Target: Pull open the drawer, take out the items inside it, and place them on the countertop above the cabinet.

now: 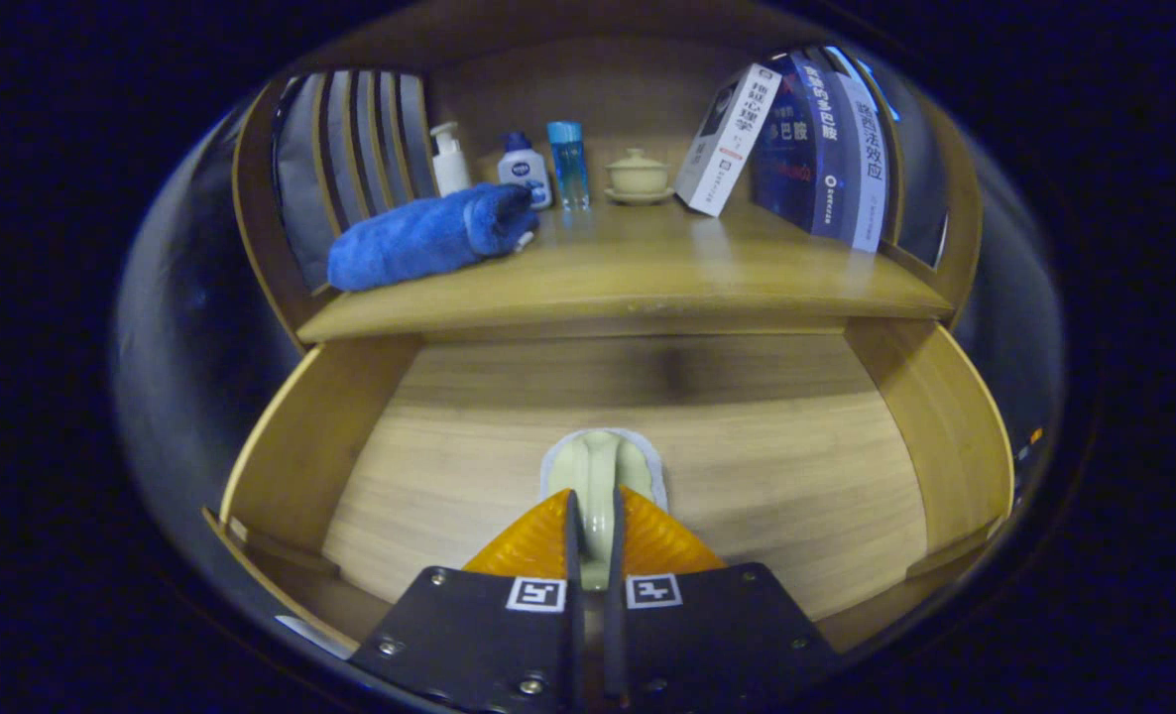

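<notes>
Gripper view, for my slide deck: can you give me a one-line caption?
Hand-held gripper shut on a pale brush inside the open drawer, with a blue towel on the countertop above.

Claw closed on a pale handle

The claw (pixel 594 526) points forward and downward, its two fingers (pixel 538 540) drawn nearly together, both pressing the sides of the slim pale handle (pixel 596 486) held between them.

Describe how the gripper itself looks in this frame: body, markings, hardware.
The gripper has two dark, flat, angular body plates side by side, each carrying a small square black-and-white tag near its inner front corner. Round screw heads dot the plates. The fingers are ridged and taper forward.
</notes>
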`<state>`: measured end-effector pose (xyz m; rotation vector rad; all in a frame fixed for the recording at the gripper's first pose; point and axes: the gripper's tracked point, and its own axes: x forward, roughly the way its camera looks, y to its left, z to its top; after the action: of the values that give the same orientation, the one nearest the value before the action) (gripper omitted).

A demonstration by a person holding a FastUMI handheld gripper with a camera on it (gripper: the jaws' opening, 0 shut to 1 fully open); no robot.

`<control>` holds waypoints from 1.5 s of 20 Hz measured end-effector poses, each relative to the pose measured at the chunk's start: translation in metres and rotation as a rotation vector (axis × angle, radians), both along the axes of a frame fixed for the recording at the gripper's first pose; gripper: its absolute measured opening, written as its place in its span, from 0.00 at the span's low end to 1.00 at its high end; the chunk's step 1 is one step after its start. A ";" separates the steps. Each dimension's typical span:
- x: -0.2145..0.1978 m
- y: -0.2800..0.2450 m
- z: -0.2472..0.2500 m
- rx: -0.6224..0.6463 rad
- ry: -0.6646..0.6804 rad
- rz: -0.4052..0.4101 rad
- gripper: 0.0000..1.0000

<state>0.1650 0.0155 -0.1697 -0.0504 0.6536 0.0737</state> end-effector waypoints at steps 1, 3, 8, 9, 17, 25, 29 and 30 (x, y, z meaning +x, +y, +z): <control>-0.003 0.002 0.007 0.012 -0.014 0.007 0.08; -0.008 0.008 0.026 0.050 -0.058 0.010 0.08; -0.010 0.009 0.092 0.091 -0.211 0.002 0.08; -0.009 0.009 0.111 0.098 -0.255 -0.003 0.08; 0.002 0.016 0.255 0.041 -0.616 -0.001 0.08; 0.076 0.014 0.207 -0.002 -0.443 -0.026 0.08; 0.117 0.004 0.147 0.037 -0.325 -0.093 0.08; 0.126 -0.002 0.128 0.020 -0.281 -0.109 0.08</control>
<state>0.2908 0.0133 -0.0421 -0.0054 0.3740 -0.0314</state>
